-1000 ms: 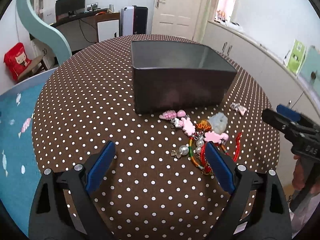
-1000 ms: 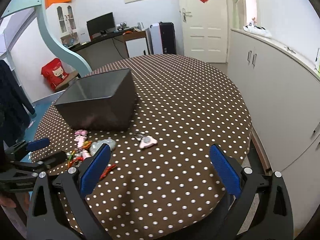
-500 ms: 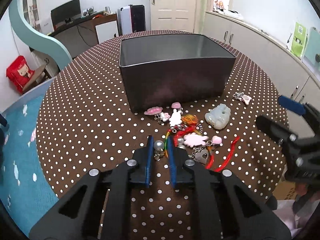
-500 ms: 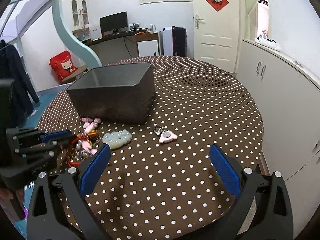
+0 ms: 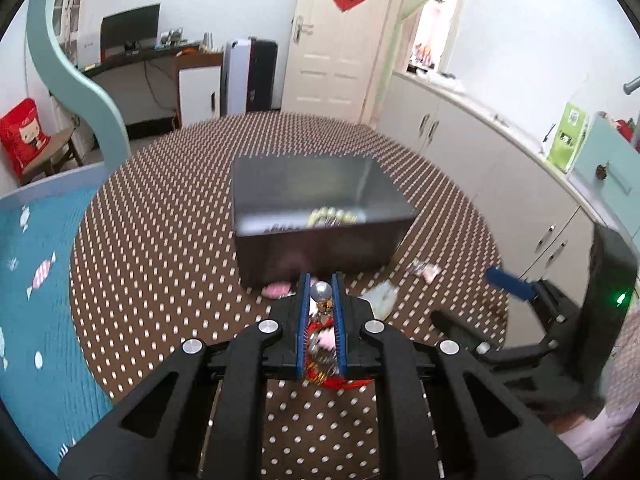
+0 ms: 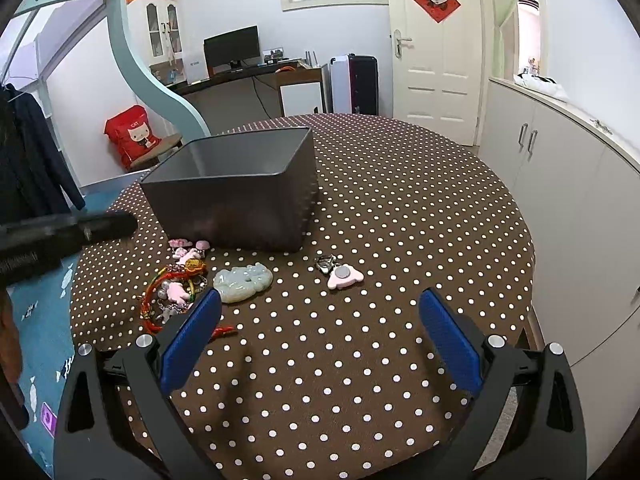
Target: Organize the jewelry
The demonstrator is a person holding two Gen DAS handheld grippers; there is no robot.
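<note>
Jewelry (image 6: 176, 288) is mostly a tangled heap on the polka-dot table (image 6: 400, 240), just in front of the grey bin (image 6: 240, 200), with a pale jade piece (image 6: 242, 282) beside it and a pink charm (image 6: 344, 278) off on its own. The left gripper (image 5: 322, 296) has just clamped its jaws onto a silver bead (image 5: 322, 291), and red cord with a pink charm trails down between the pads. The right gripper (image 6: 320, 340) is spread wide over bare cloth, holding nothing.

What I'd worry about: the bead is round and slick, pinched right at the tips, so it could pop out on the way to the bin. Also that cord looks knotted into the heap, so lifting might drag half the pile along or snag on the bin wall.

Readable text: the red bag (image 6: 134, 138) on the chair says "CAT". The door hanging's writing is too small to make out.
</note>
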